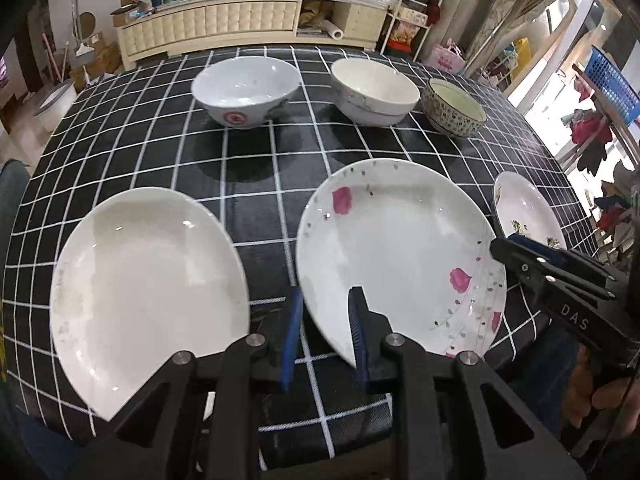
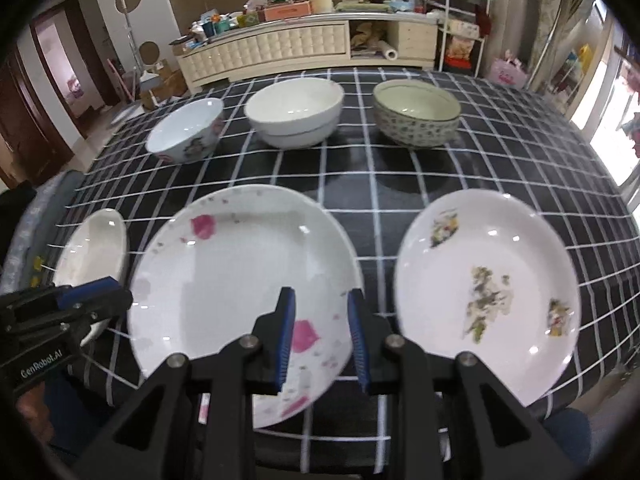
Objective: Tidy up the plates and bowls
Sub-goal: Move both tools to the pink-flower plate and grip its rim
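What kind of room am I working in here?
Most likely a lived-in home dining or living room: a checked tablecloth, a cluttered cream sideboard and a wire storage rack.

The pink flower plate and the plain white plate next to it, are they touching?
Apart. In the left wrist view a strip of checked tablecloth shows between the pink flower plate and the plain white plate along their facing rims.

Black tablecloth (image 1: 160,152) with white grid, plain white plate (image 1: 148,292), pink-flowered plate (image 1: 396,256), green-sprigged plate (image 2: 486,300), blue-patterned bowl (image 2: 416,118), blue gripper pads (image 2: 286,336)
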Tool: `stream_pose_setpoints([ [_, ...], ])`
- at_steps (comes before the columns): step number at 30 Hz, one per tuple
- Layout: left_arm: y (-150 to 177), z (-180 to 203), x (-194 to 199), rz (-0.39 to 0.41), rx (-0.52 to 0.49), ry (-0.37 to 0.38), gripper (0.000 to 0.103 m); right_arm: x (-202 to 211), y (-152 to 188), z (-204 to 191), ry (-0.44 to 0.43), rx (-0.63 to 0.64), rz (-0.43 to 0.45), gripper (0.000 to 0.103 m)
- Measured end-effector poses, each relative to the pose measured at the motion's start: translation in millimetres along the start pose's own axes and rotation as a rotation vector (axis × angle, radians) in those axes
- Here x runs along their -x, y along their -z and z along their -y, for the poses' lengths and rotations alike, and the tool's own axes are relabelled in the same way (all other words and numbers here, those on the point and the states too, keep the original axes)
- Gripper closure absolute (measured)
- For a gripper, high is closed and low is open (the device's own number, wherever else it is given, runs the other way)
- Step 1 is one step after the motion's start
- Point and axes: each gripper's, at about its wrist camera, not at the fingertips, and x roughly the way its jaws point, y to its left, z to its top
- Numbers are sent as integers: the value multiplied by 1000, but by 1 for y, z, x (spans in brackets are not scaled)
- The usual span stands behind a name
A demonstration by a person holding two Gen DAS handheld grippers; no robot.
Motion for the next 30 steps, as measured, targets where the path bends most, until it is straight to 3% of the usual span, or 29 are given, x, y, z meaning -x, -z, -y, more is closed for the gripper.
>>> stream_pose_setpoints([
  [15, -10, 10, -35, -50, -25, 24, 82, -23, -9, 9, -12, 3, -37, 71],
  [23, -14, 12, -42, -68, -18, 48, 82, -40, -7, 13, -12, -7, -100, 72],
  [30, -7, 20, -52, -91, -42, 57, 92, -42, 3, 9, -6, 19, -96, 72],
])
